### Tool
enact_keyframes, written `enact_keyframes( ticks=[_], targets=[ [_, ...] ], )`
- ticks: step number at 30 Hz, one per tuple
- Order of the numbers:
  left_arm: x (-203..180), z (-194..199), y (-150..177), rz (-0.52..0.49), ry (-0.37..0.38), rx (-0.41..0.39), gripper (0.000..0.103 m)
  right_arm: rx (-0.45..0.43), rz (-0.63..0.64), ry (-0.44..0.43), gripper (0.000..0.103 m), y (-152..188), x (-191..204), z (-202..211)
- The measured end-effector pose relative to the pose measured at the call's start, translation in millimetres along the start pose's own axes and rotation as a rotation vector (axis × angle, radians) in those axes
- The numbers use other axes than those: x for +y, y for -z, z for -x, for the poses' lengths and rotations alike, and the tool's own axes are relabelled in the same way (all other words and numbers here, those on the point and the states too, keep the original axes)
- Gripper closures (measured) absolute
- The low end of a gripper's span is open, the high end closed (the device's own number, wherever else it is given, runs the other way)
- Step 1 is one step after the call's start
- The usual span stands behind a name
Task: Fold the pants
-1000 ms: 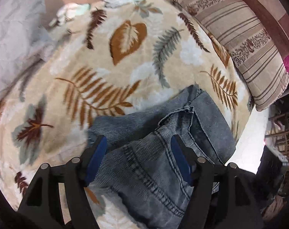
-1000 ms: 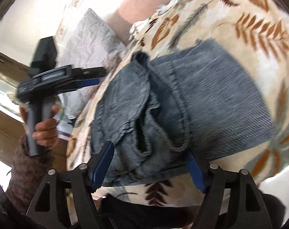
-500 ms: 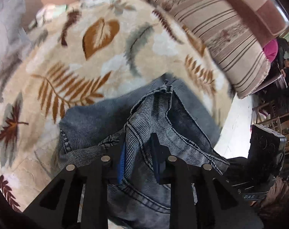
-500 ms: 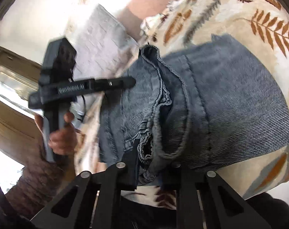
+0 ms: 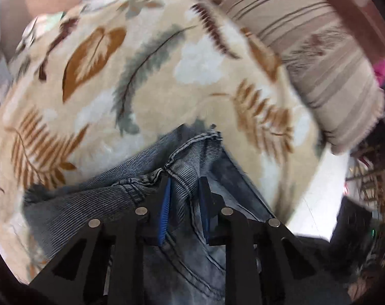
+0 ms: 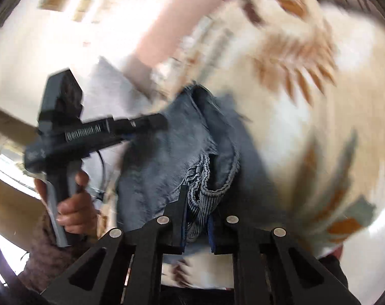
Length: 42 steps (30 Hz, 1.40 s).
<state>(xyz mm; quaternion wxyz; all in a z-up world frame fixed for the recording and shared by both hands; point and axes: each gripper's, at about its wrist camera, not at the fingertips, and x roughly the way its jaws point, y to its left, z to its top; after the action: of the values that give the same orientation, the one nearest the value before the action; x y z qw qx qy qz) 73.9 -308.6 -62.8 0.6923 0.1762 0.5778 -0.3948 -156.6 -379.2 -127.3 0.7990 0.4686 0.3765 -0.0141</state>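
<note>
The grey-blue denim pants (image 5: 131, 193) lie bunched on a leaf-patterned blanket (image 5: 151, 81). My left gripper (image 5: 184, 185) is shut on a seam edge of the pants. My right gripper (image 6: 197, 198) is shut on a bunched hem of the pants (image 6: 167, 157). In the right wrist view the left gripper's body (image 6: 96, 129) reaches into the denim from the left, held by a hand (image 6: 73, 203). Both views are blurred by motion.
A striped pillow (image 5: 319, 50) lies at the back right of the blanket. A grey quilted cover (image 6: 108, 89) lies at the blanket's left. The blanket's edge drops to a white floor (image 5: 317, 203) at the right, with dark furniture beyond.
Both grippers have closed from wide open onto folds of the denim. The pants are lifting and bunching, and both cameras are now moving fast.
</note>
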Motion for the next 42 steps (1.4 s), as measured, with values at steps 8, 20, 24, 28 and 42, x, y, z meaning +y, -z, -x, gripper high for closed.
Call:
enact_keyframes(
  ticks=[8, 20, 24, 28, 42],
  targets=[
    [31.9, 78.0, 16.5, 0.119, 0.083, -0.134, 0.056, -0.14, 0.026, -0.037, 0.052, -31.3, 6.1, 57.1],
    [148.1, 76.5, 99.0, 0.544, 0.227, -0.16, 0.033, 0.016, 0.165, 0.032, 0.051, -90.7, 57.5, -64.7],
    [156.8, 47.9, 101.3, 0.634, 0.308, -0.102, 0.033, -0.002, 0.143, -0.005, 0.038, -94.2, 48.4, -81.1],
    [141.0, 37.8, 94.7, 0.617, 0.312, -0.095, 0.035, 0.079, 0.177, -0.13, 0.084, -100.9, 53.9, -80.6],
    [119.3, 55.9, 102.3, 0.566, 0.058, -0.153, 0.047, 0.041, 0.185, 0.01, 0.08, -113.4, 35.9, -26.2]
  ],
)
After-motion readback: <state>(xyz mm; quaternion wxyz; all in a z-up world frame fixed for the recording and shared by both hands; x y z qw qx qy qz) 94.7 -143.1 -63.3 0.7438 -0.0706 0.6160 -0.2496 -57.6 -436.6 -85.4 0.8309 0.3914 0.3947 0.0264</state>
